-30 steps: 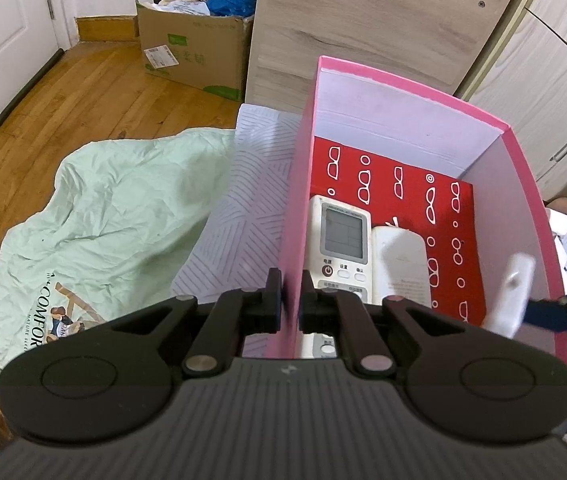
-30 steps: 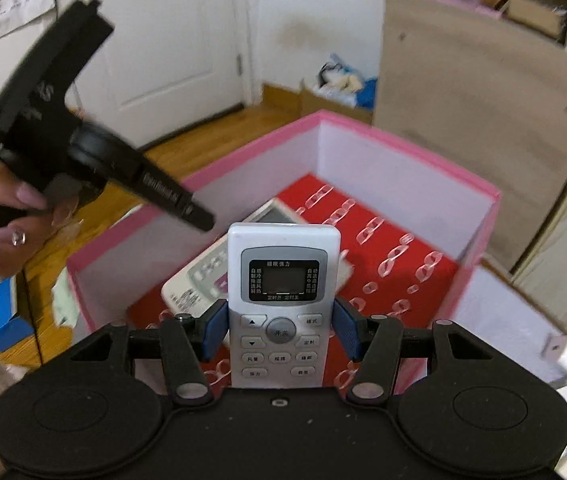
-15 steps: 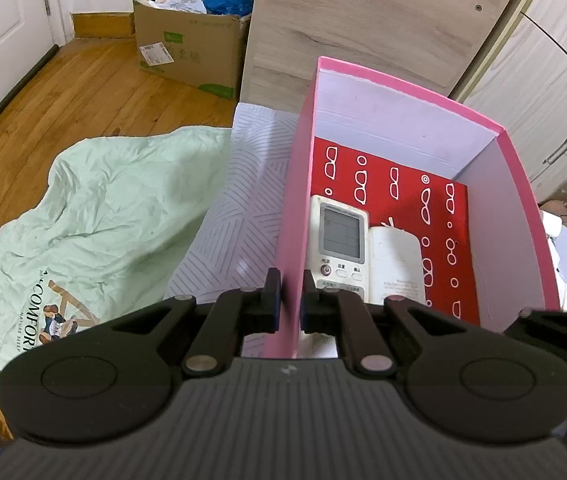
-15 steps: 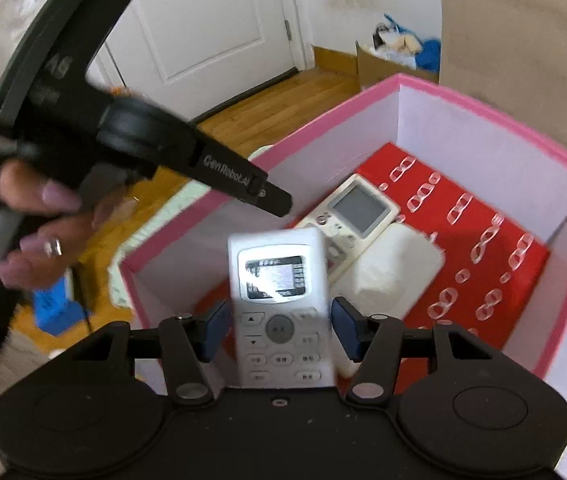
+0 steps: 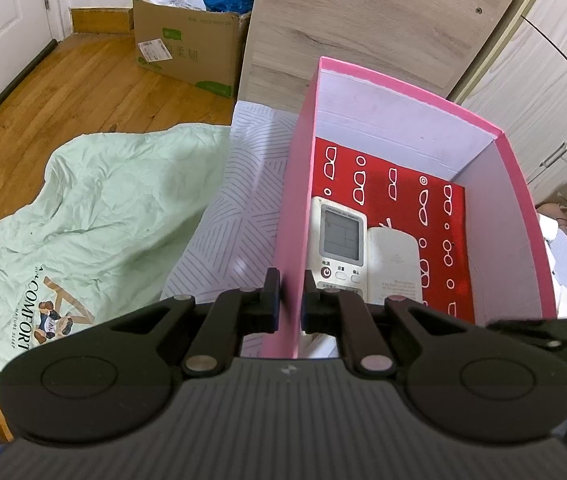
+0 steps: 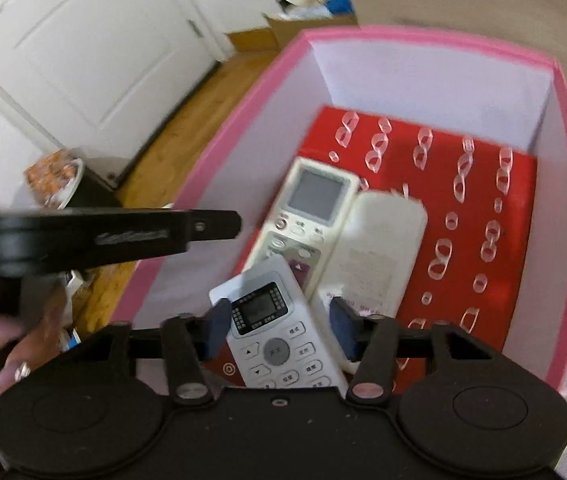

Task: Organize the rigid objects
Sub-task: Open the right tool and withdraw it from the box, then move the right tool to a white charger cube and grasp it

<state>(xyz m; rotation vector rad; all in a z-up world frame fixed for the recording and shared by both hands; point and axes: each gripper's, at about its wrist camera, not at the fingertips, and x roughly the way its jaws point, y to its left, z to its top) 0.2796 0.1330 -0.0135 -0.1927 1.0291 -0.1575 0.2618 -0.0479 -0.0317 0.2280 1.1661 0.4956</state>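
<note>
Right gripper [image 6: 279,330] over near end of pink box [image 6: 435,40]. Jaws have just been closing, yet the pads stand apart from grey remote [image 6: 283,332]; remote between them, tilted, long axis running toward far wall, released by the look of it.

Left gripper [image 5: 290,304] clamped on box's left wall, steadying.

Box contents: cream remote [image 6: 307,216], white remote [image 6: 371,248] face down, side by side on red floor.

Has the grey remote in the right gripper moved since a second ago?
Yes. The grey remote has dropped into the pink box, now tilted over the two remotes there; the right gripper's jaws have just been closing, pads apparently off it.
</note>
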